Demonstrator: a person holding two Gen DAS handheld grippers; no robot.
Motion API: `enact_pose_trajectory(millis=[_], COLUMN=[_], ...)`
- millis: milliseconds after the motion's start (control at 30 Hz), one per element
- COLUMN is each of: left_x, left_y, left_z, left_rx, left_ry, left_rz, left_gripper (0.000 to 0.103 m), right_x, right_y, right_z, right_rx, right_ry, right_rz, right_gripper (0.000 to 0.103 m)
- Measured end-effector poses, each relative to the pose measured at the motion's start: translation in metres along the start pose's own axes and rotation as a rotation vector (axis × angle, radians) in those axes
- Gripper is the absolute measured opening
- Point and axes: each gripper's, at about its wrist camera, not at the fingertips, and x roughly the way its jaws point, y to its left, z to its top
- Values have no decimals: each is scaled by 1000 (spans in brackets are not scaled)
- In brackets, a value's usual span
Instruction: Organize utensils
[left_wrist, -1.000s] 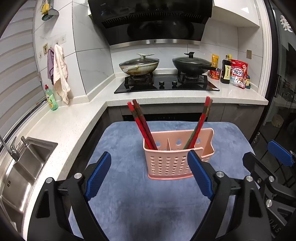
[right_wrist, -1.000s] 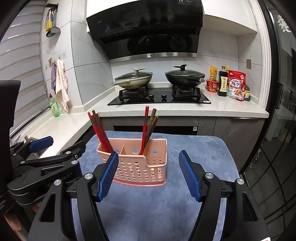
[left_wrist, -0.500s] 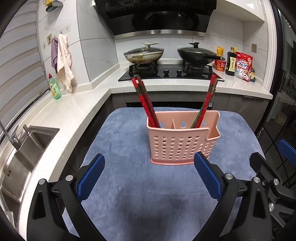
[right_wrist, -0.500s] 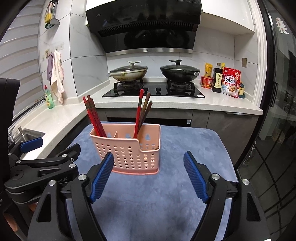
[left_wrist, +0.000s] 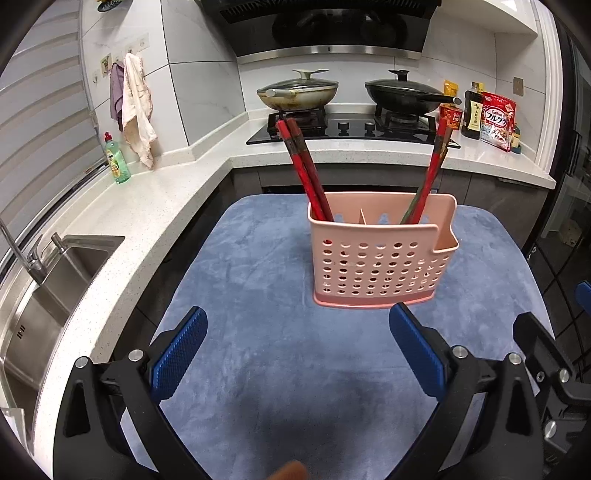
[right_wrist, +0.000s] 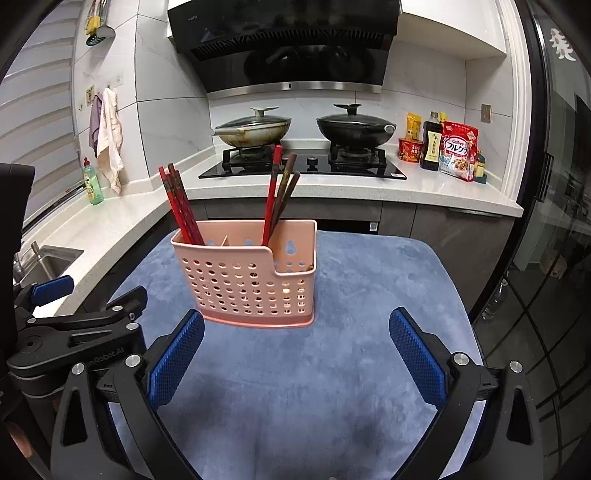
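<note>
Filling most of the room, a white L-shaped counter (right_wrist: 122, 214) ran from a steel sink (left_wrist: 44, 280) at nine o'clock round to a black hob (right_wrist: 306, 166) at twelve, where two lidded pans (right_wrist: 255, 129) sat under the hood. Bottles and a red cereal bag (right_wrist: 458, 151) crowded the counter at two o'clock; a towel (left_wrist: 138, 110) hung on the wall at ten.

Nearer, a blue plush mat (right_wrist: 332, 369) covered the work table, bare apart from one item. The pink utensil caddy (right_wrist: 247, 273) stood upright on it at twelve o'clock from both tools, with red chopsticks (right_wrist: 181, 206) leaning out of its left compartment and a darker mixed bunch (right_wrist: 279, 192) in the right one.

The left gripper (left_wrist: 295, 349) was spread wide with nothing between its pads, and the right gripper (right_wrist: 295, 349) was opening too, also empty; both hung low over the mat, short of the caddy.

To my eye the sorting looked finished, this being the let-go after the last drop. Any next move would call only for a check that nothing lay loose on the mat, and I saw nothing there.
</note>
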Motion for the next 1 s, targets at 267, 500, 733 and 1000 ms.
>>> enact_pose_trajectory(millis=[267,500,733,1000], left_x=[5,9,11,11], left_y=[7,15,17,19], left_z=[-5,-9,-11,-11], left_rx=[-15,-32,-31,-30], left_ry=[11,23,27,21], left_rz=[24,48,59,70], left_gripper=[95,95,95,95], right_x=[3,9,12,14], right_y=[-3,-5,-5,-4], right_z=[-8,-13,-15,-15], right_rx=[4,7,12,16], right_ry=[11,31,40,39], right_rz=[-19,-26,-22,-23], right_gripper=[97,97,97,97])
